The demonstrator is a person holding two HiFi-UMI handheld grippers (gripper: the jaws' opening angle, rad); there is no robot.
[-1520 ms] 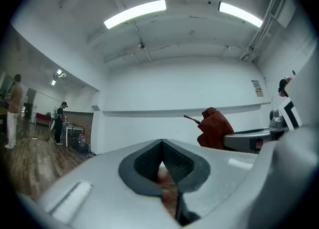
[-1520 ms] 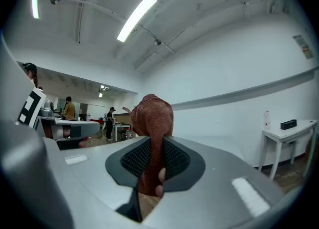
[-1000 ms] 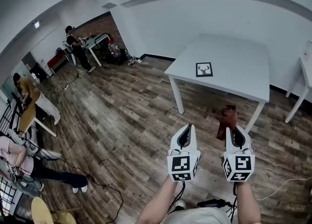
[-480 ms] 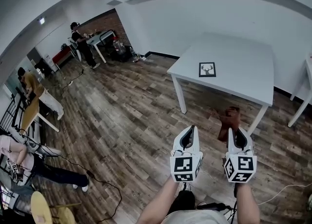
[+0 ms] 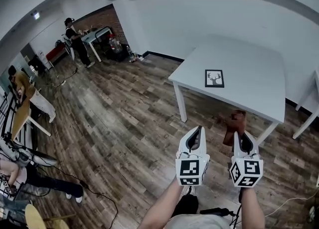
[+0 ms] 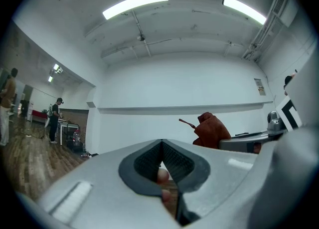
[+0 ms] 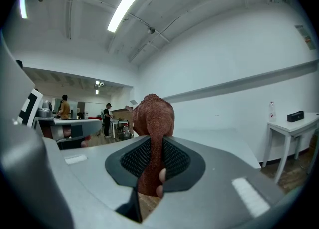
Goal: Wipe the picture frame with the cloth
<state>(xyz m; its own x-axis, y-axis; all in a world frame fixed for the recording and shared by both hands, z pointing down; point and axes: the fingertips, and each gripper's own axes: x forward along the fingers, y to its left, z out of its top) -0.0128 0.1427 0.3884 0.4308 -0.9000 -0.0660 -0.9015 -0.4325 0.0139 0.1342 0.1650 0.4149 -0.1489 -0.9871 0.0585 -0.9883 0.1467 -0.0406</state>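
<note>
while the person stands on the wood floor (image 5: 124,113), both grippers are held out in front, side by side, with the tips pointing away from the person. the right gripper (image 5: 242,134) is pinching the cloth (image 5: 234,122) between its two jaws. the cloth is brown-red and all bunched up, and most of it sticks out past the jaw tips. in the right gripper view the cloth (image 7: 153,118) runs down between the dark bumpy pads, and the jaws squeeze tight on it.

the left gripper (image 5: 195,132) has its jaws pressed together at the tips, and it holds nothing. in the left gripper view its pads meet in a point, with only a little gap lower down (a bit of the person's finger shows through it). the cloth (image 6: 212,129) can be seen off to the right in that view too.

the picture frame (image 5: 214,78) lies flat on the white table (image 5: 249,53), near the table's left front edge. it has a black border and a drawing of a deer head with antlers. the frame is well apart from both grippers, and the cloth is not touching it.

far off on the left, a person in dark clothes (image 5: 75,36) stands by another table near a brick wall. in the right gripper view a small white side table (image 7: 294,123) stands by the wall with a bottle (image 7: 272,109) on it.
</note>
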